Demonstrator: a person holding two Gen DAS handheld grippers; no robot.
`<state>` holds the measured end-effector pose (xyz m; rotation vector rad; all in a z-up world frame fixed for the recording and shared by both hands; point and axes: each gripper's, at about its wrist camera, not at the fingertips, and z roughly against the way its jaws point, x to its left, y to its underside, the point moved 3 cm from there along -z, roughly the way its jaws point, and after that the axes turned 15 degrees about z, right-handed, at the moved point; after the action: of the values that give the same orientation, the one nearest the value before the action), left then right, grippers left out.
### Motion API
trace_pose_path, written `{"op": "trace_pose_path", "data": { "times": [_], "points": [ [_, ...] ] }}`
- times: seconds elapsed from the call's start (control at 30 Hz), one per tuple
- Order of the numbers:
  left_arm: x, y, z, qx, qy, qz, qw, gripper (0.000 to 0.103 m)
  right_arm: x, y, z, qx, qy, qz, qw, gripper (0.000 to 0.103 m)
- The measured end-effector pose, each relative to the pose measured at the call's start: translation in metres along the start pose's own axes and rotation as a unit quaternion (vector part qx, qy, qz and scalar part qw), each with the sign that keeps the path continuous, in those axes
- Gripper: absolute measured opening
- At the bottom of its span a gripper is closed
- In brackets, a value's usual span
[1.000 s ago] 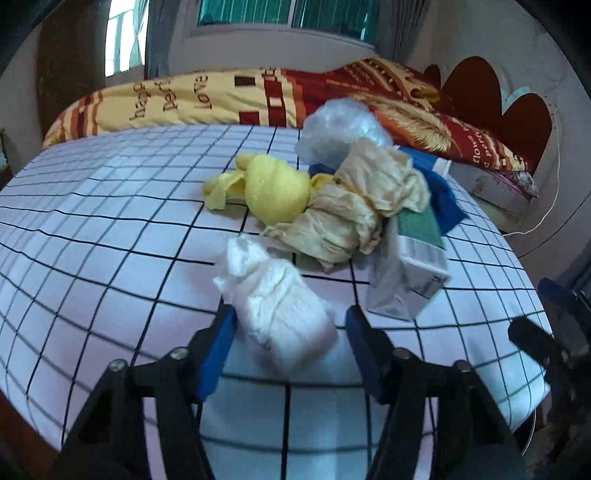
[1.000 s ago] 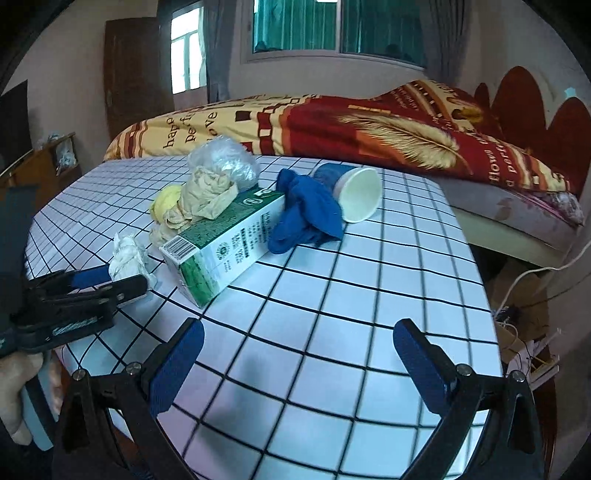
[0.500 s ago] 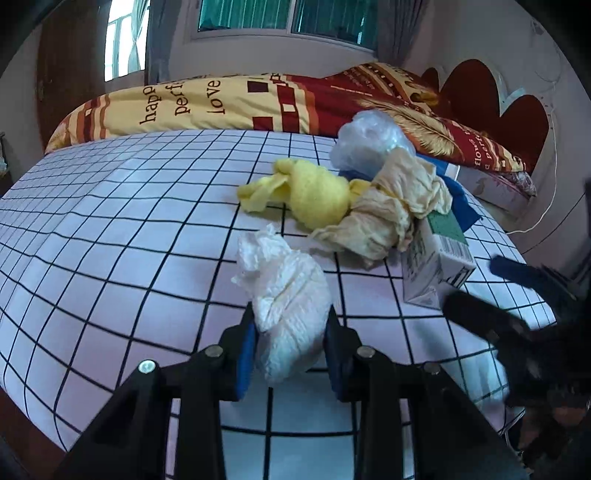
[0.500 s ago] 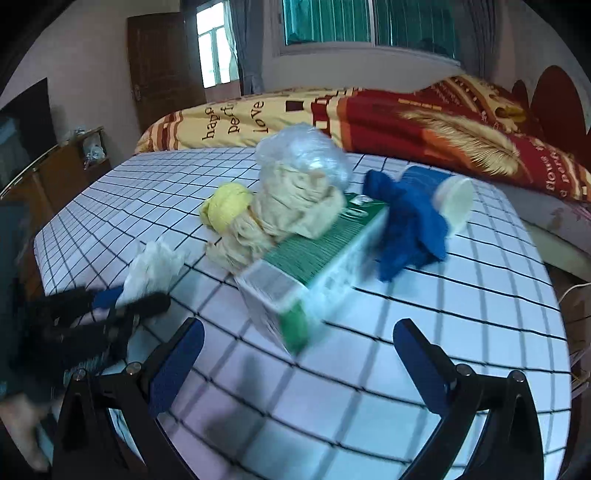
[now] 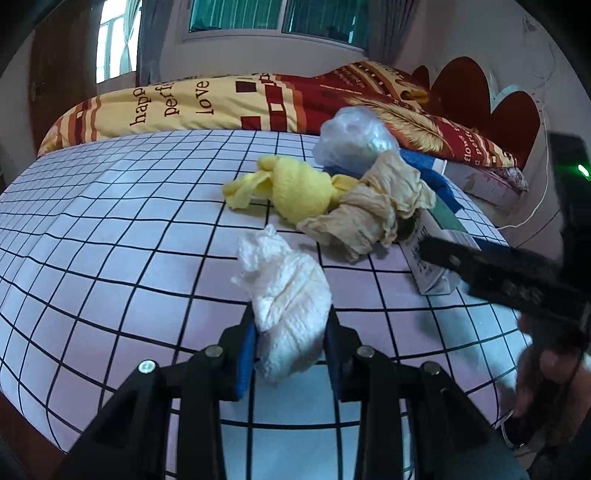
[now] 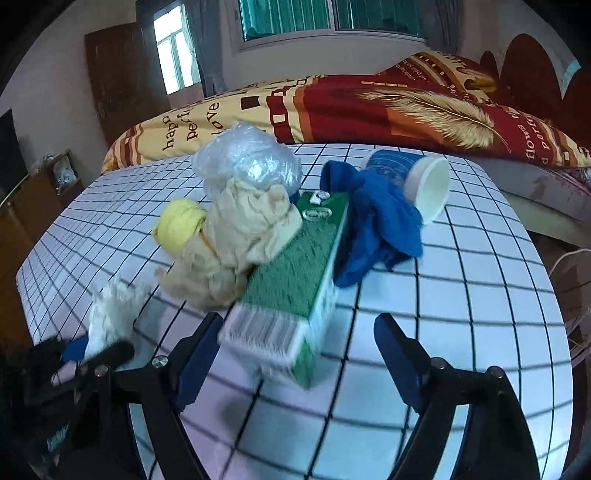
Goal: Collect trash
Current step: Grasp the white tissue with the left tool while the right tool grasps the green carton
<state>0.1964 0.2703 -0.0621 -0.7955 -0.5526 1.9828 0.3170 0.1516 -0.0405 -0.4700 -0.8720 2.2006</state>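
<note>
The right tongs [image 6: 291, 354] stand wide, their blue pads on either side of the near end of the green carton [image 6: 295, 280], which lies flat with its long axis running straight away from them; the barcode end sits between the jaws but neither pad touches it, so closing across the short width looks like the move this arm is set for. The left tongs [image 5: 290, 350] are narrow and pinch the white crumpled tissue [image 5: 286, 295] at its lower half, the wad rising out of the pads toward the heap. The carton is plainly the right arm's item; the left tongs are off to its left and already full.

The rest of the trash lies beyond on the tabletop [image 5: 110, 236], which wears a white cloth with a black grid: a beige crumpled paper [image 6: 240, 236] leaning on the carton's far left side, a yellow cloth [image 5: 299, 192] behind it, a clear plastic wad [image 6: 247, 158], a blue rag [image 6: 380, 221] touching the carton's right flank, and a blue paper cup [image 6: 410, 177] on its side. Lifting the carton may drag the beige paper with it.

Behind the tabletop stands a bed with a red and yellow quilt [image 6: 369, 103], under a window [image 6: 332, 18]
</note>
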Motion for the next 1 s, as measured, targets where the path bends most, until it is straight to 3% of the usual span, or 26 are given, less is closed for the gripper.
{"op": "trace_pose_path", "data": {
  "times": [0.03,0.07,0.17,0.4,0.53,1.0],
  "points": [
    [-0.001,0.0,0.001,0.0,0.001,-0.001,1.0,0.034,-0.001,-0.002,-0.005,0.009,0.007,0.0,1.0,0.076],
    [-0.002,-0.001,0.002,-0.001,0.002,-0.002,1.0,0.034,-0.002,-0.002,-0.008,0.014,-0.003,-0.001,1.0,0.048],
    [-0.004,0.001,0.008,-0.001,0.008,-0.007,0.9999,0.034,-0.001,0.005,0.005,0.005,-0.002,0.015,1.0,0.043],
    [-0.022,0.016,0.023,-0.003,0.022,-0.024,0.9995,0.034,0.01,0.034,0.051,-0.019,-0.004,0.066,0.998,0.041],
    [-0.036,0.025,0.035,-0.006,0.033,-0.032,0.9989,0.033,0.005,0.045,0.079,-0.044,0.004,0.065,0.997,0.041],
    [-0.105,0.054,0.057,-0.006,0.077,-0.081,0.9937,0.033,-0.063,0.097,0.171,-0.068,0.064,0.03,0.995,0.041]
  ]
}}
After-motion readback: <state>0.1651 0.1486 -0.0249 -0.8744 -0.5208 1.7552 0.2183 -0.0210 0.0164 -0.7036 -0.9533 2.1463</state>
